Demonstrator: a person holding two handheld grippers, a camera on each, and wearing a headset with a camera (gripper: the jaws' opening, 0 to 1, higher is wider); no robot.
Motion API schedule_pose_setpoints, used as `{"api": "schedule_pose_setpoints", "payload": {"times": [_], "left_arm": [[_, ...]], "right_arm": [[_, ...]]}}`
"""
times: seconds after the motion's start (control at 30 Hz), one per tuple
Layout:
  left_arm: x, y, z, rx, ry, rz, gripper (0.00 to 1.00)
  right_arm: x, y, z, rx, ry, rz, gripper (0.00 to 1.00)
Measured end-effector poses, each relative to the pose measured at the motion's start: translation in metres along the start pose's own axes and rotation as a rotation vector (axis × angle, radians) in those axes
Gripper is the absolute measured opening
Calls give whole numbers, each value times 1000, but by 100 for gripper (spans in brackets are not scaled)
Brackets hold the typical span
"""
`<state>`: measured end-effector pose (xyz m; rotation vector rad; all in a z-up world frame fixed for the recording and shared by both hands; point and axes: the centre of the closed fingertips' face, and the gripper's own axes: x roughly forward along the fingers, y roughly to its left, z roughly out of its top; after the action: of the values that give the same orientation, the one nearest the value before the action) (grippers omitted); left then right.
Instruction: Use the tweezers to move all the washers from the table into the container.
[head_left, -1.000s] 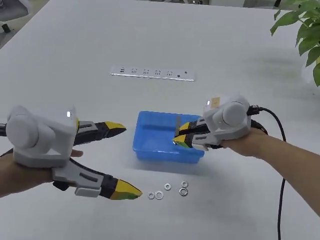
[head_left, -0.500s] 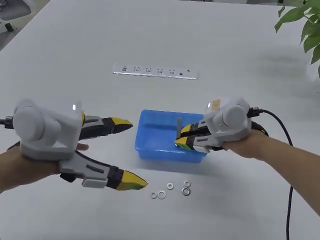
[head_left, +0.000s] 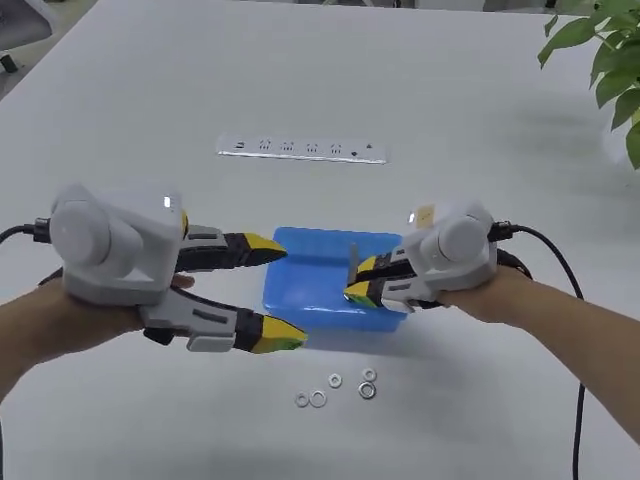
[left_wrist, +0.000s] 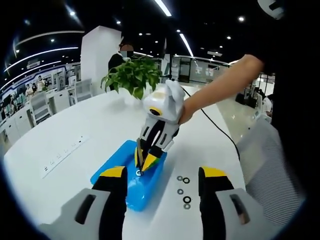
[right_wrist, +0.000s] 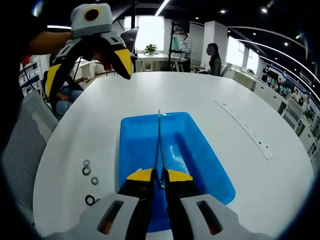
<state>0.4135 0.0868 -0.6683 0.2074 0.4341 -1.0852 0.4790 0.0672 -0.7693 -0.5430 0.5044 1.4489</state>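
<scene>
The blue container (head_left: 300, 290) sits mid-table, also seen as the blue container (right_wrist: 190, 150) and blue container (left_wrist: 120, 170). My right gripper (head_left: 358, 282) hovers over its right side, shut on the thin metal tweezers (head_left: 352, 262), which point down into it. The tweezers (right_wrist: 159, 135) run straight ahead from my shut right gripper (right_wrist: 159, 175). Several washers (head_left: 335, 381) lie loose on the table in front of the container; washers (right_wrist: 86, 170) and washers (left_wrist: 186, 180) show too. My left gripper (head_left: 275, 292) stands open and empty at the container's left edge, its jaws wide apart around the left gripper (left_wrist: 163, 175) midpoint.
A white power strip (head_left: 302, 150) lies farther back on the white table (head_left: 450, 120). A green plant (head_left: 605, 60) hangs in at the far right corner. The right gripper's black cable (head_left: 560, 270) trails off to the right. People stand in the background of the gripper views.
My open left gripper has moved right, up to the container's left edge. The right gripper with the tweezers has stayed over the container.
</scene>
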Motion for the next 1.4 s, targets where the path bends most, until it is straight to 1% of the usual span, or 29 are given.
{"api": "schedule_pose_setpoints", "payload": {"times": [0.07,0.3,0.57,0.63,0.73,0.87,1.03,1.17,1.4], "left_arm": [[4,3,2,4,-2,1,60],[19,12,10,38,-9,0,49],[34,20,15,64,-2,-23,38],[37,22,15,73,2,-28,34],[41,26,15,84,7,-34,31],[47,28,16,102,17,-53,28],[52,32,17,112,19,-59,24],[56,34,16,122,25,-78,20],[61,34,19,143,32,-110,13]], "right_arm": [[0,0,0,0,0,0,9],[0,0,1,-5,-2,1,9],[1,0,1,-12,-1,5,9],[1,-1,1,-13,-2,5,9],[1,0,1,-18,-2,6,9],[2,0,1,-28,-1,9,9],[1,0,0,-33,0,11,9],[1,1,-1,-42,2,16,9],[2,1,-1,-52,3,23,9]]}}
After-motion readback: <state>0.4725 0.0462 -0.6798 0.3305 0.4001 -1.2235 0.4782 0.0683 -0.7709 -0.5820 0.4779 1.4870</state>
